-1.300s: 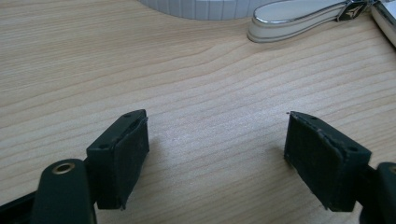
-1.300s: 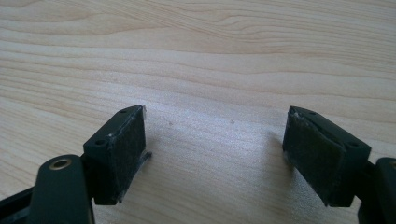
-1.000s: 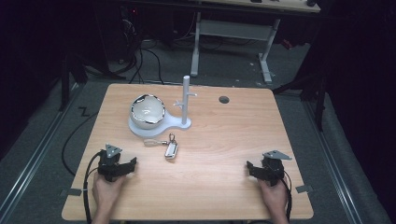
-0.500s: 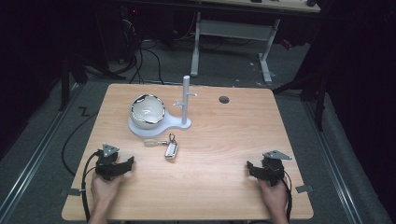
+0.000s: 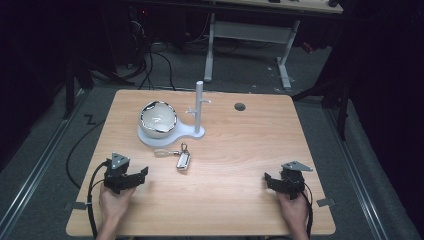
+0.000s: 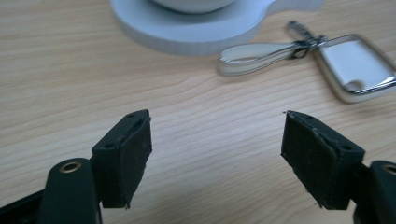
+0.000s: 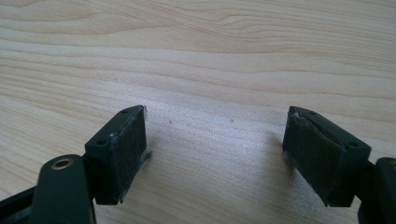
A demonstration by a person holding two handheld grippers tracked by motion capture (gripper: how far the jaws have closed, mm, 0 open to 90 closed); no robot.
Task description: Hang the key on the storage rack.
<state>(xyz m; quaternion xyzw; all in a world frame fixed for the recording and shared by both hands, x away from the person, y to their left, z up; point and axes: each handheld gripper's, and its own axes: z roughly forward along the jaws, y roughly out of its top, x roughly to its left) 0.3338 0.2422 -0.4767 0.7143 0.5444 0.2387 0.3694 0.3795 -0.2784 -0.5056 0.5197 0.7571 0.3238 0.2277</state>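
— Dark floor with cables and metal rails surrounds the light wooden table (image 5: 225, 200) we work at. What do we have on it?

— Toward the far left of the tabletop we see a flat white stand base (image 5: 150, 137) with a shiny, rounded silver bowl (image 5: 158, 119) sitting on it, and a thin white upright post with small side pegs (image 5: 199, 105) rising from the same base at its right end. A small dark round hole (image 5: 240, 106) marks the wood farther right.

— And the keyring?

— We find the silver rectangular key fob with its clear loop and small metal ring (image 5: 181, 159) lying flat on the wood just in front of the base, near it but apart from the post. In the left gripper view the same fob (image 6: 357, 65) and loop lie beyond our jaws, up and to the right, close to the edge of the base (image 6: 187, 32).

— How do our tongs stand?

— Our left gripper (image 5: 137, 175) sits at the near left of the table, well short of the fob; its jaws have just been opening and gape wide, with bare wood between the black pads (image 6: 126, 158). Our right gripper (image 5: 270, 180) rests at the near right, well apart from everything; its jaws gape just as wide, and we see plain wood between its pads (image 7: 121, 154).

— So neither one grips anything?

— Neither.
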